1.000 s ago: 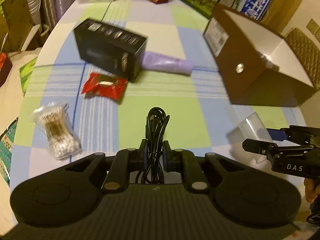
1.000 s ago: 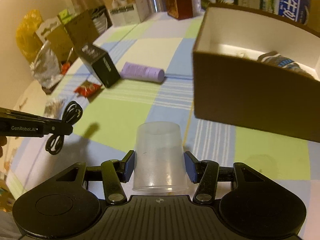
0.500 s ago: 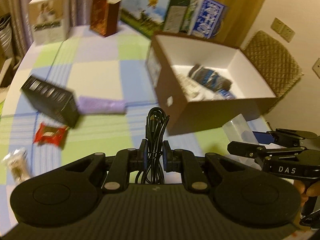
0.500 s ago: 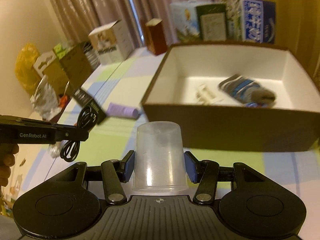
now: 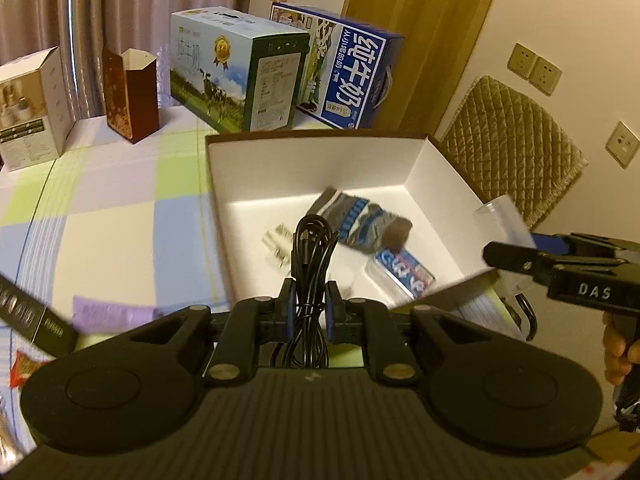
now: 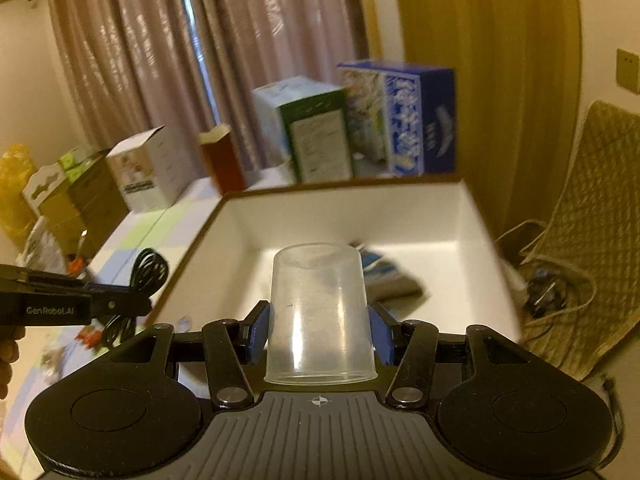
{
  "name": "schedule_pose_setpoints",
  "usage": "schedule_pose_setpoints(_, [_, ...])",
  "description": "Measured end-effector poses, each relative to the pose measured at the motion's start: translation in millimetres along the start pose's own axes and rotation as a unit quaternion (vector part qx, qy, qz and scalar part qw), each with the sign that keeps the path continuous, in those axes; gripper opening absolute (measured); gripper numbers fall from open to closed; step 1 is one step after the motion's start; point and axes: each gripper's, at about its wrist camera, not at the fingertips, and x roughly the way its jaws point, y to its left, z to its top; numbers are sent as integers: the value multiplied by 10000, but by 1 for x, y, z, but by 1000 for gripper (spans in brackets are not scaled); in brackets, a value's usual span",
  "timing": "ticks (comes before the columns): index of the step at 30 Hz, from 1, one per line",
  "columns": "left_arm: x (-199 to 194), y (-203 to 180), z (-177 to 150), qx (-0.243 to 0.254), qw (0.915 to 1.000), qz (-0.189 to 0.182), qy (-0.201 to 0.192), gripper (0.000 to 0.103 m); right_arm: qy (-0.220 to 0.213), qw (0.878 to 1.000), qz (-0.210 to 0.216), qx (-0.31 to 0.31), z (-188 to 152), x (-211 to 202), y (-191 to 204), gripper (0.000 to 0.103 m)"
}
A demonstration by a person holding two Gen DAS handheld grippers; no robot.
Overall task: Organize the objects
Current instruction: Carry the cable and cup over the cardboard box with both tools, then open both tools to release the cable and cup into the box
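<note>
My left gripper [image 5: 311,298] is shut on a coiled black cable [image 5: 312,248], held above the near wall of an open brown box with a white inside [image 5: 304,160]. My right gripper [image 6: 319,326] is shut on an upside-down clear plastic cup [image 6: 319,312], raised over the same box [image 6: 400,216]. In the box lie a rolled grey-blue sock [image 5: 362,220], a blue-white packet [image 5: 404,266] and a small white item [image 5: 278,240]. The right gripper with the cup [image 5: 502,216] shows at the right of the left wrist view; the left gripper with the cable [image 6: 146,276] shows at the left of the right wrist view.
On the checked tablecloth [image 5: 100,216] lie a purple tube [image 5: 112,314], a black box [image 5: 28,314] and a red packet [image 5: 20,368]. Milk cartons [image 5: 240,76], a dark red box [image 5: 130,92] and a white box [image 5: 30,108] stand at the back. A quilted chair [image 5: 512,148] is behind the box.
Both grippers have risen and moved forward from the table toward the box, carrying the cable and the cup. The views now look down into the box from above its near edge.
</note>
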Motion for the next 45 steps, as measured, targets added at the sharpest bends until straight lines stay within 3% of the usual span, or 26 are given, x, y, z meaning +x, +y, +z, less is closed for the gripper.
schedule_pose_setpoints(11, [60, -2, 25, -238, 9984, 295, 416, 11, 310, 9988, -355, -111, 22, 48, -59, 50])
schedule_pose_setpoints(27, [121, -10, 16, -170, 9914, 544, 1182, 11, 834, 9951, -451, -266, 17, 96, -82, 50])
schedule_pose_setpoints(39, [125, -10, 16, -18, 9917, 566, 1152, 14, 1010, 9927, -518, -400, 15, 104, -85, 50])
schedule_pose_setpoints(45, [121, -13, 17, 59, 9929, 501, 1078, 28, 889, 9930, -636, -451, 16, 105, -84, 50])
